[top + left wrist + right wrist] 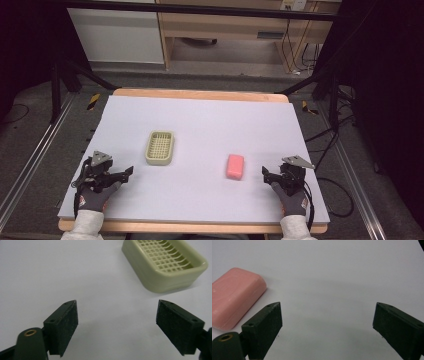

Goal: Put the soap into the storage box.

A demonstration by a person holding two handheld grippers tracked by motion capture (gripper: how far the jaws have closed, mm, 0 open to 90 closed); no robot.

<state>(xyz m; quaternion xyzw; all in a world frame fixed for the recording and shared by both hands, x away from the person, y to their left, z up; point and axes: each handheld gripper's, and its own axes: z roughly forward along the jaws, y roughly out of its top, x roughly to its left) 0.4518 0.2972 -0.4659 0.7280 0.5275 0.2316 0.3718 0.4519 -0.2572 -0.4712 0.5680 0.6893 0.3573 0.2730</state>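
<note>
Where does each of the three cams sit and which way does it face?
High view: above the person's side, looking forward and down on the lavender-covered wooden table; gloved hands, left gripper and right gripper show.
Left gripper view: rides the left gripper, faces the cream plastic slatted soap dish; open black jaws show.
Right gripper view: rides the right gripper, pink rounded soap bar at left; open jaws show.
Shared: the high view also has the dish and soap.

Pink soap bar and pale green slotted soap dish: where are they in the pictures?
Pink soap bar (235, 166), high view, middle of its top face.
Pale green slotted soap dish (162, 277), left gripper view, near outer wall.
</note>
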